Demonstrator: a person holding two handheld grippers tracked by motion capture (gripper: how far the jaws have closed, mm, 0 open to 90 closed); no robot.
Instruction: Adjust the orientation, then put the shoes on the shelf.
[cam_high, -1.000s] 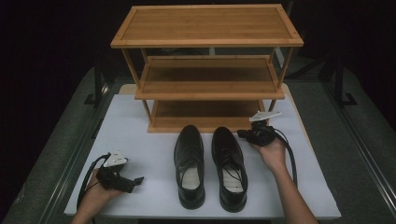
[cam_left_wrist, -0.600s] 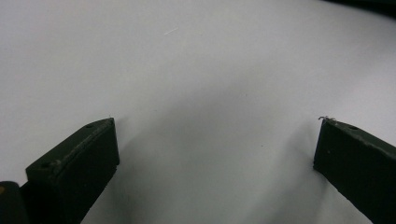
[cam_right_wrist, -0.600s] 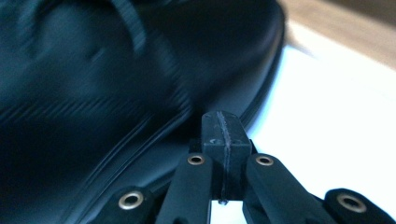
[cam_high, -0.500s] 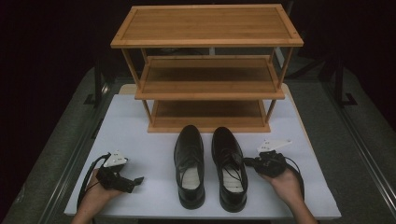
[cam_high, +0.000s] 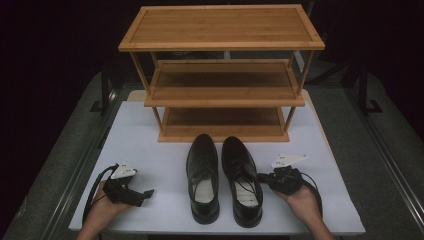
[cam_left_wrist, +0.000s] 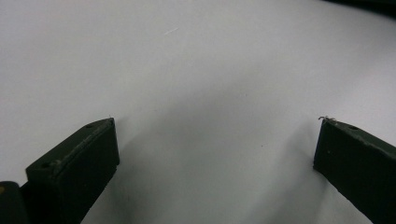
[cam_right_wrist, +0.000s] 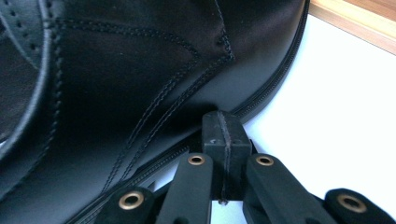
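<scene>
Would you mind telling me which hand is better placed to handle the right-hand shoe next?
The right. Its tool is shut, tips at the right shoe side. The left tool sits open over the bare table, apart from both shoes.

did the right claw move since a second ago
Yes. The right claw has come back from near the shoe rack toward the table's near edge, now shut beside the right shoe.

My table (cam_high: 150, 150) is lit from above against dark surroundings; soft shadows trail my jaws; the shoe (cam_right_wrist: 140, 70) gleams, near parts slightly blurred
</scene>
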